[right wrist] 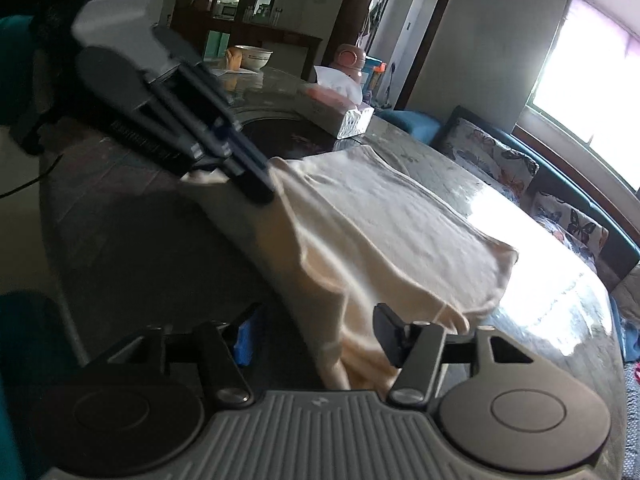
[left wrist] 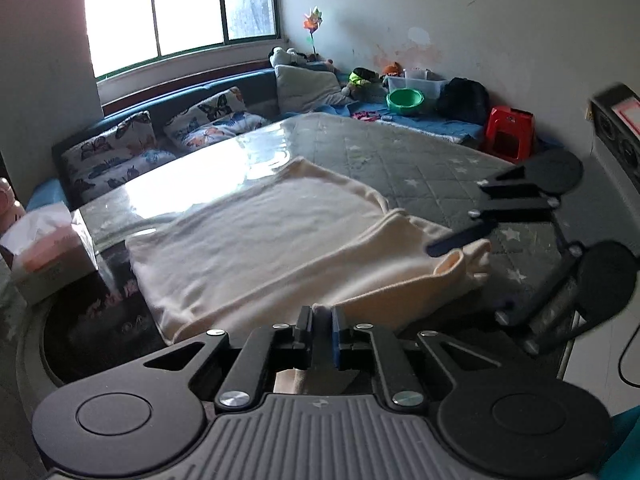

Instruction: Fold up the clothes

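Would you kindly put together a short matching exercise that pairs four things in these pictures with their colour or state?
Things:
1. garment
2. bowl
3. stool
4. left hand-held gripper

Descriptions:
A. red
B. cream, spread on the table
C. shut on a fold of cloth
D. green

Pairs: 1-B, 2-D, 3-A, 4-C
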### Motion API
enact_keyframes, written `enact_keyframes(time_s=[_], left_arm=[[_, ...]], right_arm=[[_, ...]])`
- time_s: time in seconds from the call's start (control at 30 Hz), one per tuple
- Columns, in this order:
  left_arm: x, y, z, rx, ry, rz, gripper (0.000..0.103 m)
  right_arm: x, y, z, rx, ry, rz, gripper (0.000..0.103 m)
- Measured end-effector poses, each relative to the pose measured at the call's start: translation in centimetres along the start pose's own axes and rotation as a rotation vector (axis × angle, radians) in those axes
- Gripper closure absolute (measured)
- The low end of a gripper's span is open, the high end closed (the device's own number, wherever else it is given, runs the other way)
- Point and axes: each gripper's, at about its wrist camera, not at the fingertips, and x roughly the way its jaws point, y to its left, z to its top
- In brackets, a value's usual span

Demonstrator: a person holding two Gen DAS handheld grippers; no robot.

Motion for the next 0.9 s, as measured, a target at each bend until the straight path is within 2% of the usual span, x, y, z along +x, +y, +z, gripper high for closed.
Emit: enact_keyframes(time_s=[0.03, 0.1, 0.13, 0.17, 0.2, 0.27, 0.47, 0.57, 0.63, 0.7, 0.77, 0.83, 0.9], left_arm=[[-0.2, -0.1, -0.3, 0.0, 0.003, -0.003, 0.089], [-0.7, -0.4, -0.8, 0.011, 0.002, 0.007, 0.083], [-1.0, -0.6, -1.1, 0.021, 0.0, 0.012, 0.079], [-1.2, -0.8, -1.4, 0.032, -0.001, 0.016, 0.068], [-1.4, -0.9, -1.7, 0.043, -0.005, 0.017, 0.059], [-1.6, -1.3, -2.3, 0.067, -0.001, 0.02, 0.055], [-1.2, -2.1, -3.7, 0.133, 0.037, 0.038, 0.052], [-1.0, -1.8, -3.8, 0.144, 0.038, 0.07, 0.052], [-0.8, -1.3, -3.8, 0.147, 0.043, 0.079, 0.057], [-0.7, -0.9, -3.9, 0.156, 0.043, 0.09, 0.08], [-1.0, -0.1, -3.9, 0.135, 0.037, 0.088, 0.091], [-1.6, 0.5, -3.8, 0.097, 0.032, 0.073, 0.095], [-2.4, 0.3, -3.8, 0.102, 0.025, 0.075, 0.097]], right_arm=[[0.3, -0.2, 0.2, 0.007, 0.006, 0.011, 0.06], [0.8, -0.8, 0.7, 0.03, 0.02, 0.036, 0.082], [0.9, -1.1, 0.9, 0.048, 0.025, 0.049, 0.083], [0.9, -1.4, 1.0, 0.066, 0.031, 0.062, 0.086], [1.0, -1.7, 1.2, 0.084, 0.036, 0.075, 0.088], [1.2, -2.3, 1.6, 0.124, 0.042, 0.098, 0.089], [1.1, -3.9, 2.2, 0.229, 0.03, 0.126, 0.091], [0.9, -4.0, 2.5, 0.226, 0.022, 0.119, 0.092], [0.9, -3.8, 2.5, 0.223, 0.016, 0.11, 0.094], [0.7, -3.6, 2.5, 0.221, 0.002, 0.098, 0.095], [0.4, -3.4, 2.4, 0.223, -0.011, 0.091, 0.096], [0.1, -3.1, 2.3, 0.219, -0.023, 0.09, 0.096], [-0.5, -2.8, 2.2, 0.213, -0.041, 0.095, 0.096]])
